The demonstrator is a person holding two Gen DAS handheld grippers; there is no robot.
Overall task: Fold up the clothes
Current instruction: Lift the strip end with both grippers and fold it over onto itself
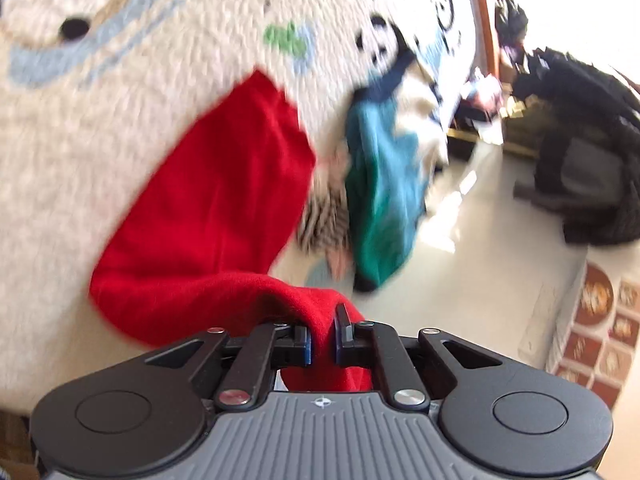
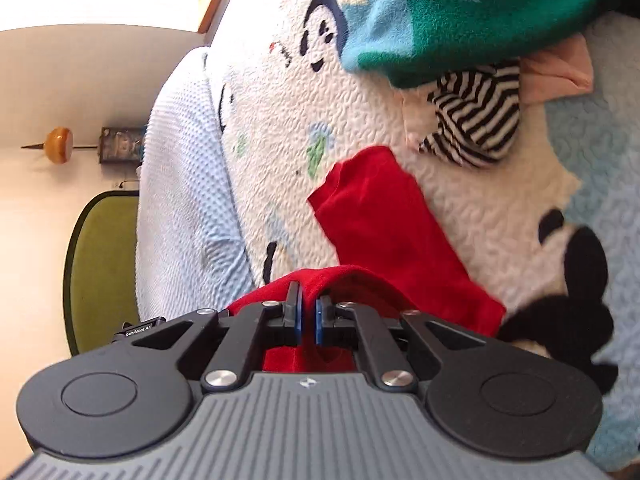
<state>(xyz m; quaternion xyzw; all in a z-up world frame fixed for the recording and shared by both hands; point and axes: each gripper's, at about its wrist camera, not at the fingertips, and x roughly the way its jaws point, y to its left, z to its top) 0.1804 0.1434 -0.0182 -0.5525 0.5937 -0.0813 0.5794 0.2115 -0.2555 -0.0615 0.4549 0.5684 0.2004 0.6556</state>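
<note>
The left gripper and right gripper each pinch a bunched edge of the red garment, jaws nearly closed on cloth. It looks light, soft and limp, best held at corners or hems. It trails away over the white cartoon-print blanket, long axis running away from the fingers.

Cartoon-print bedspread; red garment, clothes pile atop
</note>
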